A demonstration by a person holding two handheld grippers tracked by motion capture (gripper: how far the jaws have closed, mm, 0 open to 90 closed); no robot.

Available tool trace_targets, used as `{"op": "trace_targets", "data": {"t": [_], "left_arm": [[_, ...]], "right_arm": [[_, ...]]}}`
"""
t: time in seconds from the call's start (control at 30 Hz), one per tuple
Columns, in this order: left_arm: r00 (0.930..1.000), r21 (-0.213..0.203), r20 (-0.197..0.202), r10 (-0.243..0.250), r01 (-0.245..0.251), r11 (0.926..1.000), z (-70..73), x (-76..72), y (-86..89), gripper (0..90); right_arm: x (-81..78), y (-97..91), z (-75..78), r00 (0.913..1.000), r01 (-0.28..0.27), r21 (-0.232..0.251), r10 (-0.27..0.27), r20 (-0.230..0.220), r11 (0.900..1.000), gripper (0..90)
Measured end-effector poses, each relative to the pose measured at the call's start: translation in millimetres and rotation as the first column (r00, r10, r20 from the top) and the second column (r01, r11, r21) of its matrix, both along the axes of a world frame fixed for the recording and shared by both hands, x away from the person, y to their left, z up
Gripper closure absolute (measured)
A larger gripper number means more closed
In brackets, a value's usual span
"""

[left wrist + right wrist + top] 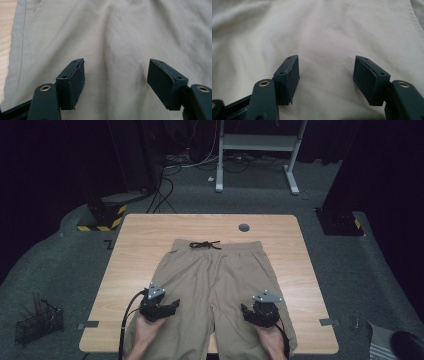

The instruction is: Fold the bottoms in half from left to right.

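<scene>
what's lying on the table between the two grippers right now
Only the beige trousers: in the high view, the left gripper is over one leg, the right gripper over the other, with bare fabric and the gap between the legs between them.

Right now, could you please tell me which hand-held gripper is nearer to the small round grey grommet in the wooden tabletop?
Right. The right hand-held gripper sits almost straight below the grey grommet; the left hand-held gripper sits below and well to its left.

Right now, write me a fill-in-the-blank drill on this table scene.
1. The khaki shorts lie flat on the ____ table.
2. The black drawstring sits at the table's ____ side.
3. The left tongs and right tongs both stand ____ over the fabric.

Missing: wooden; far; open
</scene>
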State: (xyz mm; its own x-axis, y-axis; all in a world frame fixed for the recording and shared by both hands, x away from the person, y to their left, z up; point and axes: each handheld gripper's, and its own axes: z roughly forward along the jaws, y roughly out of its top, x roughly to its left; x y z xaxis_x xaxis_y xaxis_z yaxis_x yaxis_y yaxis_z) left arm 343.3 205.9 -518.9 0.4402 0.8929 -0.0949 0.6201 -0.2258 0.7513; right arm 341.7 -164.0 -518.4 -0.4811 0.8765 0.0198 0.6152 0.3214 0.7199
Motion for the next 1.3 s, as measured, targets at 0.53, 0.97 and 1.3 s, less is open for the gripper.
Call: {"op": "trace_targets", "data": {"t": [0.53,0.97,1.3], "left_arm": [[0.9994,0.034,-0.021,0.028,-0.027,0.999,2.5,47.8,-13.3,29.6],[0.9988,0.095,0.043,0.021,-0.025,0.9952,-7.8,42.6,-17.5,29.1],[0.999,0.092,0.042,0.012,-0.016,0.9956,-8.0,25.6,-16.0,29.1]], "right_arm": [[53.3,3.7,3.8,0.9991,0.028,0.0,-0.028,0.033,0.9996,36.6],[48.8,7.0,-5.1,0.9976,0.058,-0.031,-0.057,0.039,0.9978,36.5],[24.6,7.2,-5.3,0.9968,0.071,-0.03,-0.069,0.04,0.9971,36.5]]}}
